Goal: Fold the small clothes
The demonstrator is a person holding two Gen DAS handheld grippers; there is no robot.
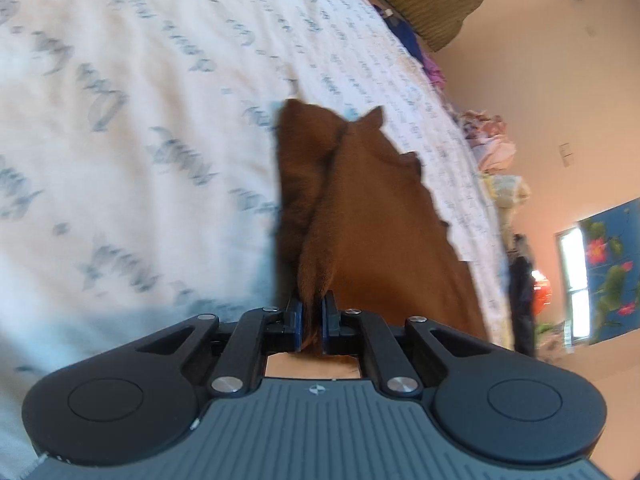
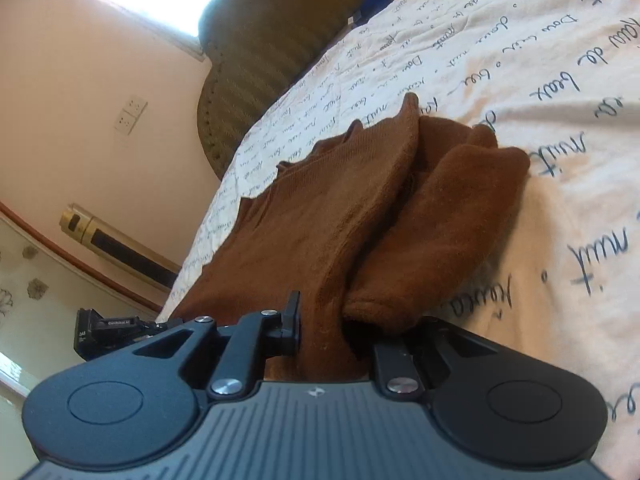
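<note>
A small brown knit garment [image 1: 360, 208] hangs over the white bedsheet with handwriting print [image 1: 120, 120]. My left gripper [image 1: 313, 320] is shut on a bunched edge of it, the cloth pinched between the blue pads. In the right wrist view the same brown garment [image 2: 320, 216] stretches away over the bed, with a folded sleeve [image 2: 432, 240] lying to the right. My right gripper [image 2: 332, 332] holds the near edge of the cloth between its fingers; the right finger is hidden under the sleeve.
An olive woven headboard or cushion [image 2: 256, 80] stands at the far end of the bed. A pile of coloured clothes [image 1: 492, 148] lies along the bed's edge. Peach walls, a window [image 1: 576, 280] and a floral curtain lie beyond.
</note>
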